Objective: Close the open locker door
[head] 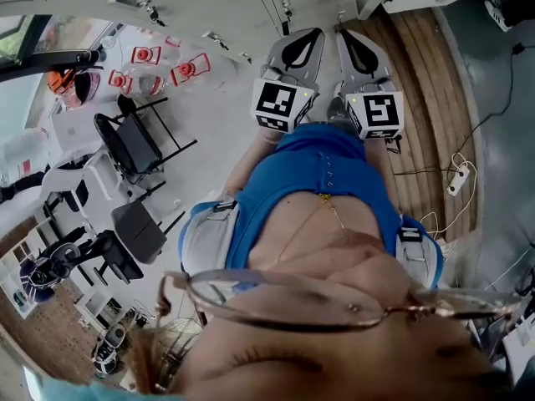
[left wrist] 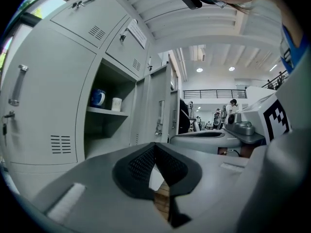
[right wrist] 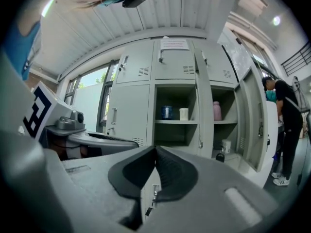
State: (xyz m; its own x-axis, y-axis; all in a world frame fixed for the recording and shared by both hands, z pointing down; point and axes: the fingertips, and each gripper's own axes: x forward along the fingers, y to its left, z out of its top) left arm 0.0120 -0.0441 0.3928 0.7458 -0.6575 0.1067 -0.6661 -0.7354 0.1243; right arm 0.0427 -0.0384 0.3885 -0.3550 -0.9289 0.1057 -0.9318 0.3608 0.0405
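Left gripper (left wrist: 155,146): clamped fully together, holding nothing. Right gripper (right wrist: 155,150): likewise closed tight, empty. Open locker door (right wrist: 254,115) out ahead, far right of the lockers (right wrist: 129,108), swung wide, well apart from both. Probably thin sheet steel: light, stiff, free-swinging, slick paint. Best pushed flat near the latch edge rather than pinched; likely to slam if shoved.

No wording can be read anywhere. A white paper notice (right wrist: 174,44) is stuck on an upper locker door (right wrist: 176,68). It seems to carry lines of print, but they are too small to make out.
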